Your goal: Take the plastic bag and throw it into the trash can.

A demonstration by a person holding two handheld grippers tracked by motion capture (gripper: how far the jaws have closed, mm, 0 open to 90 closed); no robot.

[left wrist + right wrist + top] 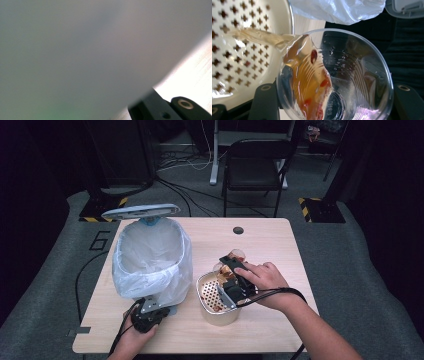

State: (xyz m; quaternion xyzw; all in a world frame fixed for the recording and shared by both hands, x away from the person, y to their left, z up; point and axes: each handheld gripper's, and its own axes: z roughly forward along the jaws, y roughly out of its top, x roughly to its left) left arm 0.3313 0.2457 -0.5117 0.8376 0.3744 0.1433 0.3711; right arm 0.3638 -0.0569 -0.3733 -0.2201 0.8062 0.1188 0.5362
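Over the strainer [242, 50], right jaws grip the tilted cup [337, 77]; left jaws' state unclear

We are counting on the worktop [260, 245]: one bin [150, 257] with one white liner bag [342, 10] | one perforated cream strainer bowl [216, 307] | one clear plastic cup [352, 75], tilted | two tongs: left tongs [150, 312], right tongs [234, 272] | one black chair [255, 167] behind.

Folding chair [255, 165] beyond the table [270, 240]; floor cables [185, 162] — tangled.
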